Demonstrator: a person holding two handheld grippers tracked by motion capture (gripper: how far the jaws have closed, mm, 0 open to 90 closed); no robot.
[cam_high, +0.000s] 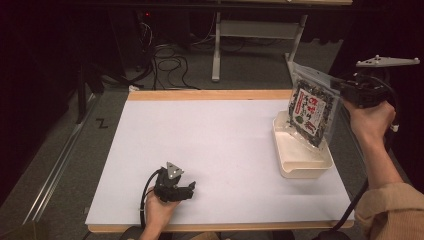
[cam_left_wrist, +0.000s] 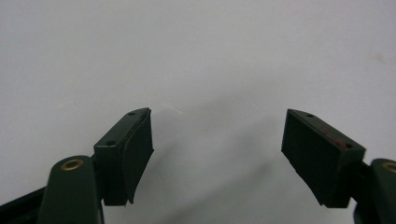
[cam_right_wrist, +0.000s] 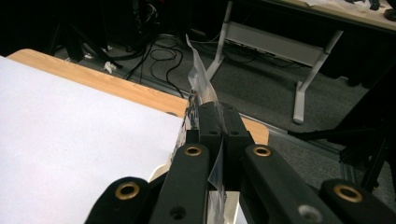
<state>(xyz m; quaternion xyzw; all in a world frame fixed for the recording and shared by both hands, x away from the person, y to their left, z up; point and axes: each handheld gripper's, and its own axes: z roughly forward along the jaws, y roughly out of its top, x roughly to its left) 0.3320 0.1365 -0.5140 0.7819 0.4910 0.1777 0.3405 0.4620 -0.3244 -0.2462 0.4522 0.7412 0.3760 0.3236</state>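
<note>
A clear snack bag (cam_high: 311, 108) with a red-and-white label and dark contents hangs tilted over the cream tray (cam_high: 305, 167) at the table's right side. My right gripper (cam_high: 341, 86) is shut on the bag's upper right edge. In the right gripper view the jaws pinch the thin plastic edge of the bag (cam_right_wrist: 200, 88), and my right gripper (cam_right_wrist: 219, 116) points over the table's far corner. My left gripper (cam_high: 189, 188) rests low on the white table sheet near the front edge, open. In the left gripper view, my left gripper (cam_left_wrist: 217, 135) has nothing between its fingers.
The white sheet (cam_high: 210, 145) covers most of the wooden table. Beyond the far edge lie floor cables (cam_high: 170, 65) and a grey desk frame (cam_high: 260, 30). The tray stands close to the table's right edge.
</note>
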